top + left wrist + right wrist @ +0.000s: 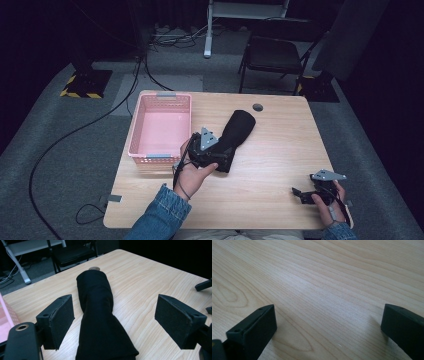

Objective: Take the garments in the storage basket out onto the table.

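In the high view, a pink basket (161, 129) stands at the left of the wooden table (280, 150), at about nine o'clock from the table's middle, its long side running away from the person. Just to its right, at about four o'clock from the basket, the left hand (192, 176), in a denim sleeve (162, 212), holds the left gripper (220, 161) over the near end of a black cloth (239, 129). The cloth is a long, folded or rolled dark piece that lies flat on the table near its middle and stretches from the gripper toward one o'clock, its far end just short of a small round grey cap (257, 107) set in the tabletop. In the left gripper view, the left gripper (113, 318) has its jaws spread wide, one on each side of the cloth (100, 322); the left pad (61, 320) stands close beside the cloth with a strip of bare wood showing between, and the right pad (175, 320) is well apart from it, so nothing is gripped. Farther right in the high view, at about four o'clock from the table's middle and near the front right corner, the right hand (327, 200) holds the right gripper (300, 192) low over bare wood, well apart from the cloth. In the right gripper view, the right gripper (328, 327) is wide open too, with only bare table (324, 290) between its pads.
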The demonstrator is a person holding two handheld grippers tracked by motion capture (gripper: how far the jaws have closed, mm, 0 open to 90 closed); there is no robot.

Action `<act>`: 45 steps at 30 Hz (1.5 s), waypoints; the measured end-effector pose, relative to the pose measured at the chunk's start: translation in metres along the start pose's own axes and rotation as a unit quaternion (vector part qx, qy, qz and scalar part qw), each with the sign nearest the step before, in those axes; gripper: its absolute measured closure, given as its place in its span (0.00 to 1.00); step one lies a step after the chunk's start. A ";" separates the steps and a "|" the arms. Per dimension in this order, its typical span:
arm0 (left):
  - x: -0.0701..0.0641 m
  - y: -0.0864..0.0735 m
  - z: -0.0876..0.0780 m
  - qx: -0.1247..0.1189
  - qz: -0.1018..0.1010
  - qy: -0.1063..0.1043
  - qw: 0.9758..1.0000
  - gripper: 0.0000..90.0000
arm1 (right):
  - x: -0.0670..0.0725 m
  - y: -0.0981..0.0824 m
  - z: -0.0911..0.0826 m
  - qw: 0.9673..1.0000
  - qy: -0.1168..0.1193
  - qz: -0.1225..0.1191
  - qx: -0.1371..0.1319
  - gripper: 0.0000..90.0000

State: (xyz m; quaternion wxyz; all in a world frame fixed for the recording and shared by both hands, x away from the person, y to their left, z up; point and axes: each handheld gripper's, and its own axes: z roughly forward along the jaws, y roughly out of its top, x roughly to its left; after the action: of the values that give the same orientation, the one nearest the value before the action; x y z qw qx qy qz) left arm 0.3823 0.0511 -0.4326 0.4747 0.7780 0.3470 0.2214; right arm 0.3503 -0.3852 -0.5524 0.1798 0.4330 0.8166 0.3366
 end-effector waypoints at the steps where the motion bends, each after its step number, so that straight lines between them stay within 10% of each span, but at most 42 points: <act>1: 0.001 -0.001 -0.001 0.002 0.001 0.001 1.000 0.17 | 0.000 0.000 0.000 1.000 0.000 0.000 0.000 0.00; 45: 0.034 -0.063 -0.053 0.022 -0.008 0.049 0.999 0.17 | 0.000 0.000 0.000 1.000 0.000 0.000 0.000 0.00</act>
State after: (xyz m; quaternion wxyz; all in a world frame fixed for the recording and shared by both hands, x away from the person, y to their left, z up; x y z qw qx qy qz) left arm 0.3485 0.1273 -0.4648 0.4414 0.7739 0.3805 0.2478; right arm 0.3503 -0.3852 -0.5525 0.1801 0.4326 0.8167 0.3368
